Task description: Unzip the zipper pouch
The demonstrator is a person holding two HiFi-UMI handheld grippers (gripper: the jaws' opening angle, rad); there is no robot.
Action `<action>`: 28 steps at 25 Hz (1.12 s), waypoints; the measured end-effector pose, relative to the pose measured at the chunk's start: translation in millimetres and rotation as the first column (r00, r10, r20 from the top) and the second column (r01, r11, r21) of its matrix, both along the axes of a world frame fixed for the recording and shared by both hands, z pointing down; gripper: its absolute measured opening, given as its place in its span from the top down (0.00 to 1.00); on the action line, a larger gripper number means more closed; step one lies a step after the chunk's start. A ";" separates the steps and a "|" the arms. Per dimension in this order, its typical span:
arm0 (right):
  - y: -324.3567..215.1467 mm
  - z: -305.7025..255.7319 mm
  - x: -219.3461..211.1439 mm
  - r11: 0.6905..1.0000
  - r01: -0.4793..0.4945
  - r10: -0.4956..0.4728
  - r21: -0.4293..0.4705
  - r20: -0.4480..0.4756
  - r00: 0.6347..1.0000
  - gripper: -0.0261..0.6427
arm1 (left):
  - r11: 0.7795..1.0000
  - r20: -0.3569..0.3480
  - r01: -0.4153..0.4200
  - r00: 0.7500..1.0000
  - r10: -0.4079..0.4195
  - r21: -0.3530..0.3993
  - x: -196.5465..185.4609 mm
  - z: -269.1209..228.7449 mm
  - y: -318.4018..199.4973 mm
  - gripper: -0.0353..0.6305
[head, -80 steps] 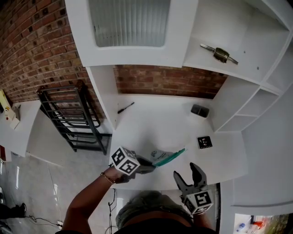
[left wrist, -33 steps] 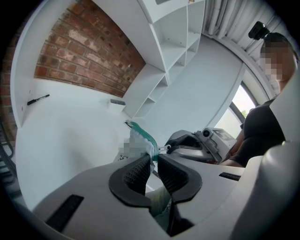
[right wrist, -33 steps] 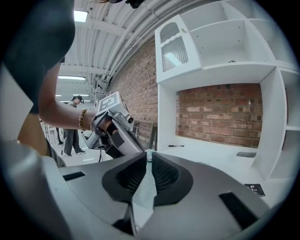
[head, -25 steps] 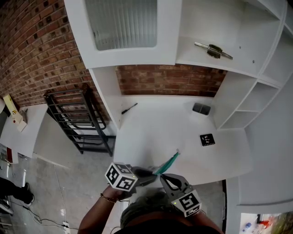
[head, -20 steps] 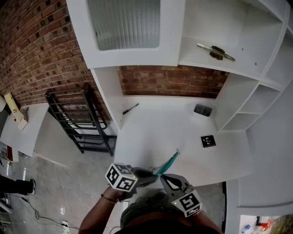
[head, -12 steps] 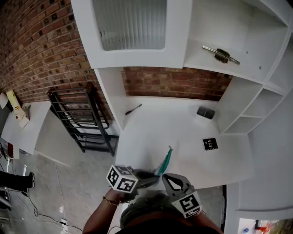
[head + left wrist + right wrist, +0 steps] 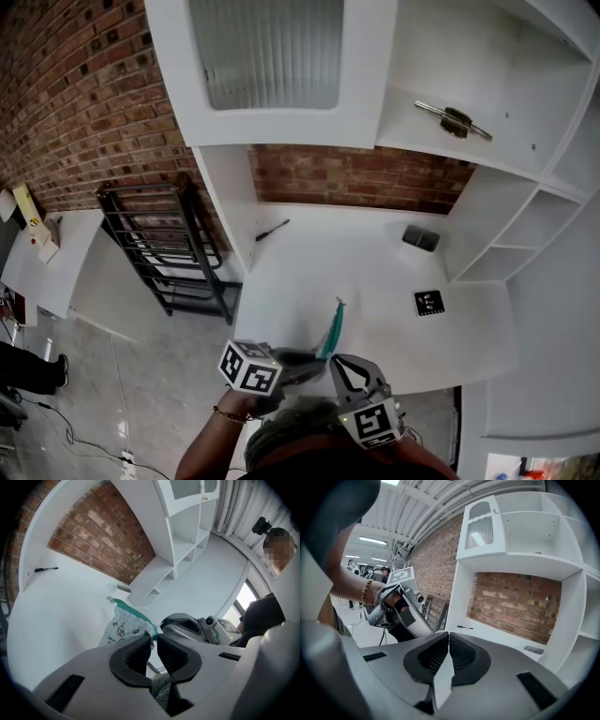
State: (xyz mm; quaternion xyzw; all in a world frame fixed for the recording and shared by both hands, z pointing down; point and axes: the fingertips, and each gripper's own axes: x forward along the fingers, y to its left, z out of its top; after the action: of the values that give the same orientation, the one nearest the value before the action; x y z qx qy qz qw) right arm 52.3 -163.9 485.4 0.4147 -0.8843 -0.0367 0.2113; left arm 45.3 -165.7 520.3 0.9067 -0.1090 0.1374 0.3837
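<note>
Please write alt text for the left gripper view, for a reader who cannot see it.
The left gripper pinches a corner of a white zipper pouch with a green zipper, above a white table. The right gripper is close beside it.

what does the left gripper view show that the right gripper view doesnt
Only the left gripper view: the pouch, a corner pinched in the left gripper, with the right gripper by its teal zipper edge. Only the right gripper view: a braceleted hand, the left gripper's marker cube, ceiling lights. Both: brick wall, white desk, black pen.
</note>
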 end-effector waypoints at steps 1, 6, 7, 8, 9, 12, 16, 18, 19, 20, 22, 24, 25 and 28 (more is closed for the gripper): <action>-1.1 0.7 1.2 1.000 -0.006 0.006 -0.001 0.002 1.000 0.95 | 1.000 0.003 0.002 1.000 -0.002 0.001 1.2 0.6 -0.8 0.88; -6.4 3.7 1.8 1.000 -0.020 0.020 0.006 -0.008 1.000 0.95 | 1.000 0.006 0.008 1.000 -0.008 -0.018 3.7 1.4 -4.3 0.88; -7.2 4.5 2.6 0.999 -0.033 0.033 0.011 -0.009 0.999 0.95 | 1.000 0.004 0.004 1.000 -0.004 -0.025 4.3 1.2 -3.3 0.88; -9.3 5.6 6.1 0.998 -0.059 0.059 0.014 -0.010 0.998 0.95 | 1.000 0.004 -0.006 1.000 0.007 -0.030 4.8 1.2 -1.0 0.88; -13.6 7.0 12.9 0.995 -0.097 0.098 0.009 -0.009 0.995 0.96 | 0.999 0.008 -0.022 1.000 0.023 -0.031 5.1 1.5 2.4 0.88; -25.7 11.9 34.7 0.980 -0.188 0.191 -0.062 0.056 0.980 0.96 | 0.998 0.040 -0.051 0.998 0.052 -0.029 2.2 6.0 12.6 0.88; -23.1 15.9 38.3 0.979 -0.187 0.193 -0.080 0.067 0.979 0.96 | 0.998 0.047 -0.043 0.998 0.045 -0.044 -3.5 13.6 14.8 0.88; -23.6 16.4 37.0 0.978 -0.187 0.194 -0.090 0.074 0.978 0.96 | 0.998 0.038 -0.048 0.998 0.050 -0.048 -4.3 12.7 15.6 0.88; -23.4 16.4 36.5 0.978 -0.188 0.195 -0.090 0.071 0.978 0.96 | 0.998 0.037 -0.051 0.998 0.053 -0.046 -4.6 12.1 16.2 0.88; -23.0 16.3 36.3 0.978 -0.189 0.195 -0.089 0.067 0.979 0.96 | 0.998 0.039 -0.055 0.998 0.056 -0.044 -5.0 11.6 16.6 0.88; -22.7 15.6 36.7 0.977 -0.193 0.199 -0.087 0.062 0.978 0.96 | 0.997 0.045 -0.062 0.997 0.064 -0.037 -5.7 10.2 16.6 0.88; -23.3 16.0 38.4 0.974 -0.208 0.213 -0.088 0.059 0.975 0.96 | 0.997 0.049 -0.075 0.996 0.076 -0.033 -6.4 9.1 17.1 0.88; -23.8 17.1 39.9 0.972 -0.217 0.222 -0.088 0.055 0.973 0.96 | 0.996 0.050 -0.082 0.995 0.084 -0.031 -7.0 9.0 17.8 0.88; -24.6 20.4 43.9 0.967 -0.237 0.242 -0.095 0.048 0.969 0.96 | 0.995 0.056 -0.100 0.993 0.102 -0.027 -11.7 8.6 21.0 0.88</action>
State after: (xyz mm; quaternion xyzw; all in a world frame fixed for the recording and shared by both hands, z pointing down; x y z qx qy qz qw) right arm 96.1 -188.5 505.8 0.5096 -0.8344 0.0403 0.2062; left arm 33.5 -144.7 528.9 0.9021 -0.0722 0.1838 0.3838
